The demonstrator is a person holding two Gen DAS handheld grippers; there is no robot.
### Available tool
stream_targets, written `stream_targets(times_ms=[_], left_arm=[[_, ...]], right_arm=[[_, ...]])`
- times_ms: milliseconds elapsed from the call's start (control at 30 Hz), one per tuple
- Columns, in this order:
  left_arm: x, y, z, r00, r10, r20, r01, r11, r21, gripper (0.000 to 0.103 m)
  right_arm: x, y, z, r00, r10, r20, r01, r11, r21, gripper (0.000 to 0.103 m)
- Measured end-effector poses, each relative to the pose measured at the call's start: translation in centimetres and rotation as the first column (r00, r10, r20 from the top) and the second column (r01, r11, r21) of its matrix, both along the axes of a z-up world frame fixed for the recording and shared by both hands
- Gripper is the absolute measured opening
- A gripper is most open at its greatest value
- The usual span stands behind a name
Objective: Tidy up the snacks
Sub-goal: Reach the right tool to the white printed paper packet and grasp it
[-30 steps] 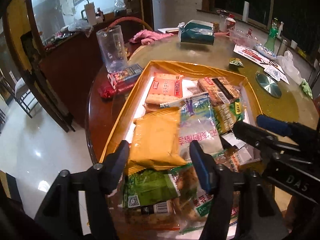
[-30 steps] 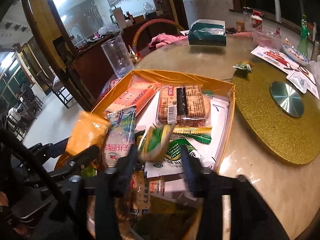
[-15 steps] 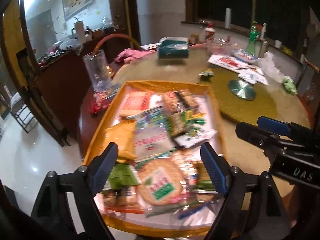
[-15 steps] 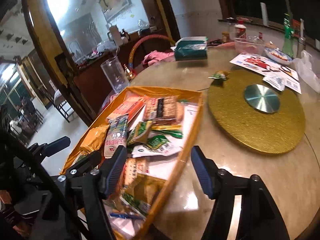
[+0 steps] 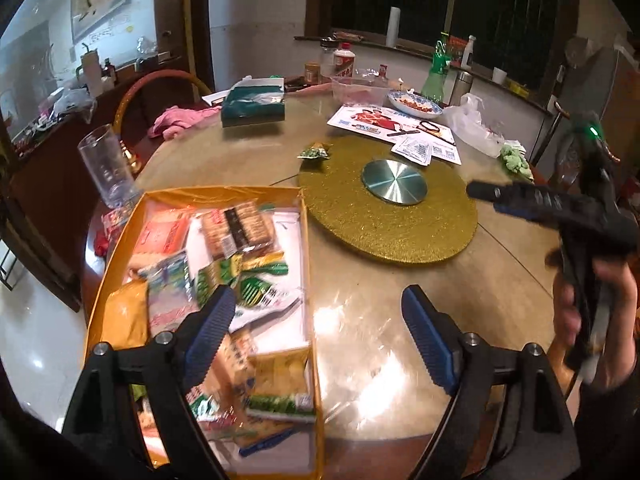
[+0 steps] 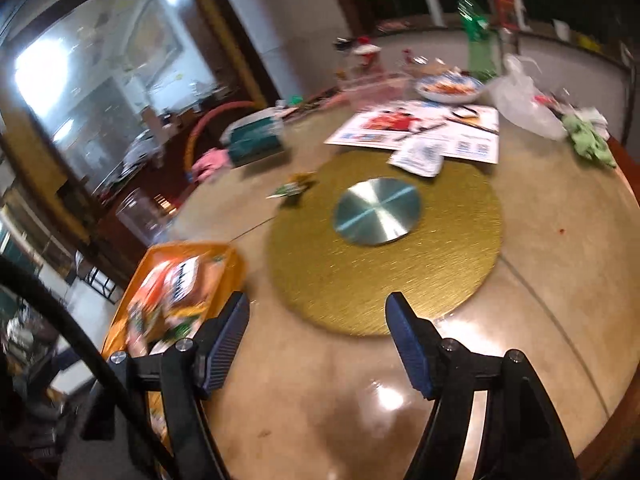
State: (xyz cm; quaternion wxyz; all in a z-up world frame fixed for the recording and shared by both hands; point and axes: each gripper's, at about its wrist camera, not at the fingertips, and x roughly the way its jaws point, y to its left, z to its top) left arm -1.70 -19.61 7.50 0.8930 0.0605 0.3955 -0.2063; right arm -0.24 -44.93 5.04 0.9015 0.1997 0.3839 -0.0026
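Observation:
An orange tray (image 5: 307, 240) of snack packs lies at the table's left: a brown cracker pack (image 5: 240, 228), a red-orange pack (image 5: 162, 236), a yellow pack (image 5: 128, 316) and green packs (image 5: 244, 280). My left gripper (image 5: 316, 308) hangs open over the tray's right rim, nothing between its fingers. My right gripper (image 6: 318, 312) is over bare table to the right of the tray (image 6: 236, 264), its jaws opening and empty. It also shows in the left wrist view (image 5: 540, 204), with a hand (image 5: 592, 312) holding it. A small green packet (image 5: 315, 152) lies alone by the turntable.
A gold turntable (image 5: 384, 224) with a steel hub fills the table's middle. A clear tumbler (image 5: 106, 168) stands behind the tray. Further back are a green tissue box (image 5: 254, 106), a pink cloth (image 5: 180, 120), leaflets (image 5: 384, 120), a bowl (image 5: 414, 102) and a plastic bag (image 5: 476, 124).
Both grippers opened wider and drew back and to the right, away from the tray. The yellow pack and the green-yellow pack that were between their fingers now lie in the tray.

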Motion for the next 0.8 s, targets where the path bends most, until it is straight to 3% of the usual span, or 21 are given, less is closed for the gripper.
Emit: stream_targets(times_ms=[167,533,800], left_arm=[[1.5,-1.5,-0.7,1.000,0.007,-0.014,-0.007,1.000,0.028,0.085],[4.1,-3.3,-0.9,0.999,0.038,0.003,-0.038,0.996,0.080,0.085],[4.7,-3.8,-0.9,0.998,0.048,0.039,-0.052,0.992,0.117,0.085]], right_arm=[[4.6,-3.7,-1.0,0.996,-0.060,-0.061,0.058,0.998,-0.041,0.071],[15.4,-8.5,-3.7,0.988,-0.057,-0.144,0.040,0.992,-0.116,0.071],[21.2,-11.9,-4.8,0.986,-0.071,-0.150,0.047,0.987,-0.154,0.071]])
